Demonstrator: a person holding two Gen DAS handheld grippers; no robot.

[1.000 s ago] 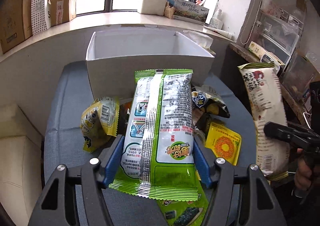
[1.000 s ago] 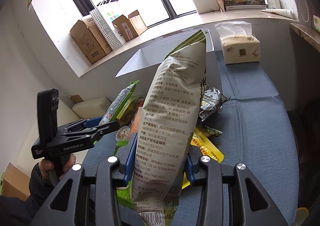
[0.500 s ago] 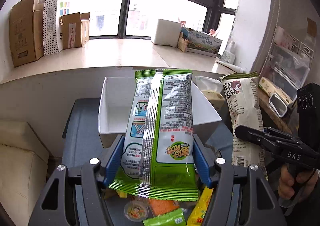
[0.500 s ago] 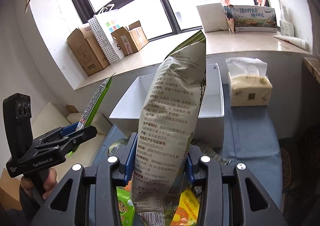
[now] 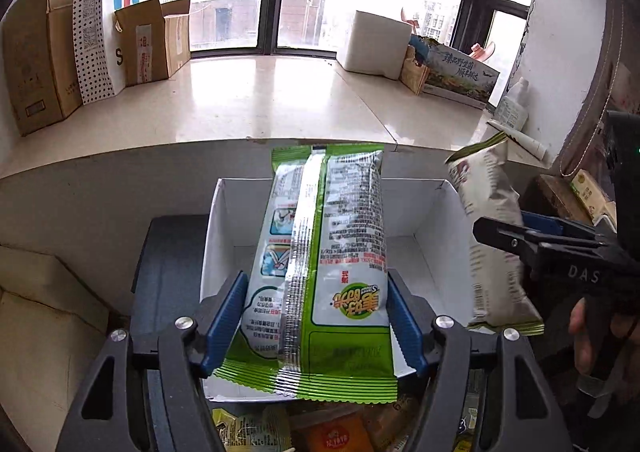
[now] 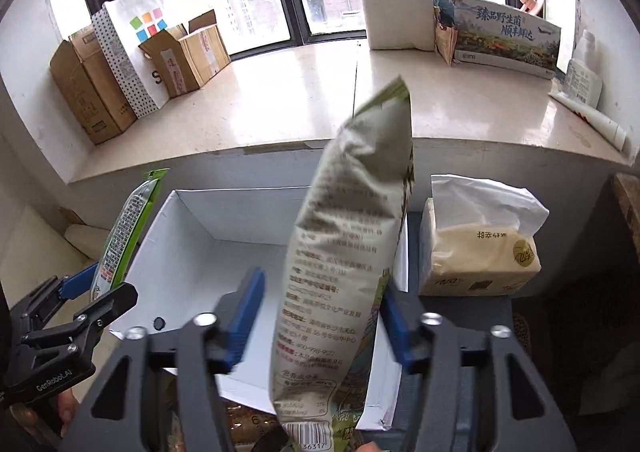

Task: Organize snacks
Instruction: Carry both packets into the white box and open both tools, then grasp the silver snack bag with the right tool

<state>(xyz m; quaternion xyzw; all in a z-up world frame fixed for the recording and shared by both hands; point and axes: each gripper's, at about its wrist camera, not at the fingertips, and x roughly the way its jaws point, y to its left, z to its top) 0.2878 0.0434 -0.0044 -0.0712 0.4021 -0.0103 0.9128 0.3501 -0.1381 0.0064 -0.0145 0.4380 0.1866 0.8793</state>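
- The white box (image 5: 424, 212) is sitting open on the blue table, right under both grippers.
- The right gripper (image 6: 320, 316) is spread apart now, so the beige snack bag (image 6: 348, 236) is only leaning against its right pad, over the box.
- The left gripper (image 5: 316, 316) is clamping the green snack pack (image 5: 324, 252) above the box.

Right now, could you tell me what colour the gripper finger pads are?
Blue pads, clearest in the left wrist view.
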